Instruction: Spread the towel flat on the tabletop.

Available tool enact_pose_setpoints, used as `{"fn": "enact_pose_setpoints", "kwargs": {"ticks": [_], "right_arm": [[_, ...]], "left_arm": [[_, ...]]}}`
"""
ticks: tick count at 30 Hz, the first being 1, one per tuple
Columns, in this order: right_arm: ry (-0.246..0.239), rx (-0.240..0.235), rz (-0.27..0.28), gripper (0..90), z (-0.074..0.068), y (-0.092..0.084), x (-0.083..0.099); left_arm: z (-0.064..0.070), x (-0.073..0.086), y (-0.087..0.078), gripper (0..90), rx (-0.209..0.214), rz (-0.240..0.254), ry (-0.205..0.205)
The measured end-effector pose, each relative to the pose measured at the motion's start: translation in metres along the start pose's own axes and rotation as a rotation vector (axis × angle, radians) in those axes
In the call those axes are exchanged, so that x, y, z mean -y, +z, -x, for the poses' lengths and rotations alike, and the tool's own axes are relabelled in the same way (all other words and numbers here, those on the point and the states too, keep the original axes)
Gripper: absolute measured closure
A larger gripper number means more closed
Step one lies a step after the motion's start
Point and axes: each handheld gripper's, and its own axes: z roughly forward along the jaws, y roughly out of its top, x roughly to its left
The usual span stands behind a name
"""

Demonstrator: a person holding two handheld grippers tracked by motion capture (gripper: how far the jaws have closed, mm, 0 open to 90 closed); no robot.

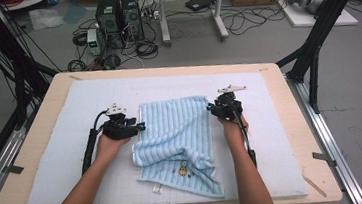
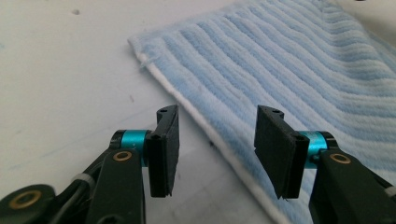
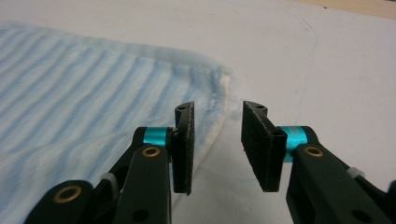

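— Cables and computer towers [image 1: 118, 17] clutter the floor beyond the table [image 1: 61, 81]; on it, a pale foam mat [image 1: 54, 159] carries a blue striped towel [image 1: 176, 127]. Where does the towel lie?

— Mid-mat, far half flat, near-left corner folded over onto itself.

— Left gripper [image 1: 139, 128]?

— At the towel's left edge. In the left gripper view its fingers [image 2: 168, 149] stand apart, straddling the white hem [image 2: 205, 135], not pressing it.

— Right gripper [image 1: 213, 109]?

— At the far right corner. Its fingers [image 3: 184, 147] are also parted with nothing clamped; the corner [image 3: 219, 86] lies just ahead.

— Why that placement?

— Judged: one gripper per side allows the edges to be pinched together, so the cloth can be lifted evenly for spreading or folding.
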Motion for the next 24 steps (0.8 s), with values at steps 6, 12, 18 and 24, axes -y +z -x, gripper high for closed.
{"fn": "enact_pose_setpoints", "kwargs": {"ticks": [6, 12, 18, 24], "right_arm": [[-0.039, -0.074, -0.032, 59.9, -0.006, -0.019, 0.015], [-0.066, -0.091, -0.068, 57.3, -0.014, -0.021, 0.018], [-0.055, -0.089, -0.062, 58.3, -0.021, -0.011, 0.017], [-0.053, -0.104, -0.089, 59.5, -0.029, 0.004, 0.019]], "left_arm": [[0.014, -0.005, 0.014, 74.1, -0.034, -0.052, 0.144], [0.002, -0.015, 0.024, 85.0, -0.095, -0.046, 0.097], [-0.020, -0.029, 0.038, 84.9, -0.148, -0.028, 0.027], [-0.026, -0.029, 0.031, 56.2, -0.102, -0.048, -0.048]]}}
